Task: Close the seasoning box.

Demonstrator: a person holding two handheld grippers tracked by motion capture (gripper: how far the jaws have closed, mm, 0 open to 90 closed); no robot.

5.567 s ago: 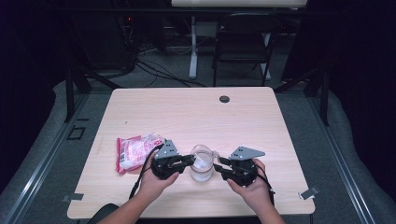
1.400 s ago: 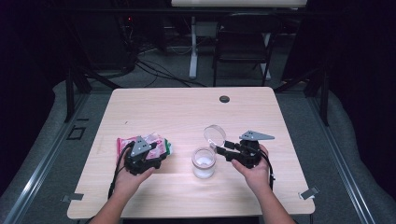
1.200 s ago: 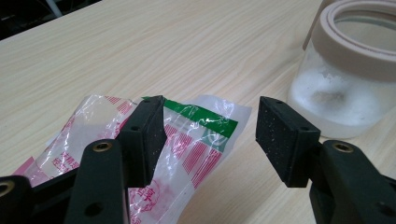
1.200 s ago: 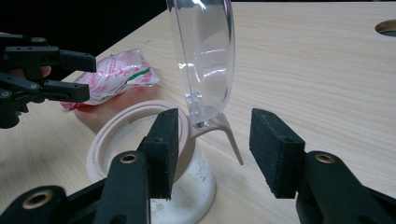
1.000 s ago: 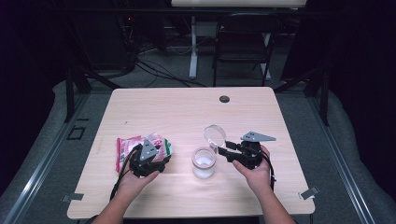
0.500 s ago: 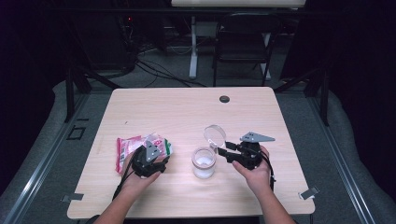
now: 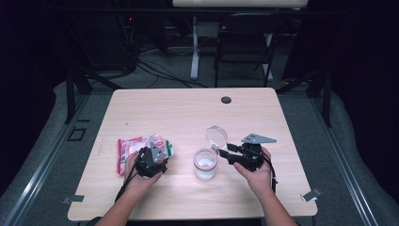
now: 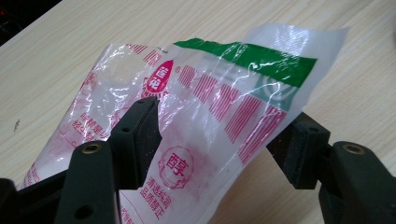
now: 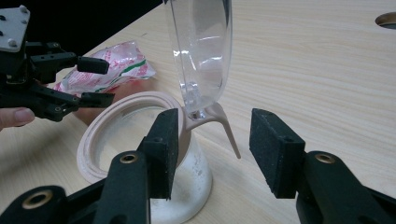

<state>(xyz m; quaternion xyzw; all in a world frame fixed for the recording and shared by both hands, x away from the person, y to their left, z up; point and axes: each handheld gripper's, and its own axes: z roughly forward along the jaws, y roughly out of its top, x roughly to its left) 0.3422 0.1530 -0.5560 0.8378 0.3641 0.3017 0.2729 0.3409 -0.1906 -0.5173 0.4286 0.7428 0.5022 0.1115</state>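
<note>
High view: overhead, facing forward-down on whole worktop. Gripper views: low, close, looking along jaws. Shared: packet, also in high view.

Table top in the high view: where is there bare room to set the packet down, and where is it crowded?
Free: the whole far half of the table, up to the small dark cap; also the right edge past the right gripper. Crowded: the near strip, where the packet, the left gripper and the open-lidded jar sit side by side.

One plastic packet and one white jar with its lid raised sit on one table. Two grippers work there.
</note>
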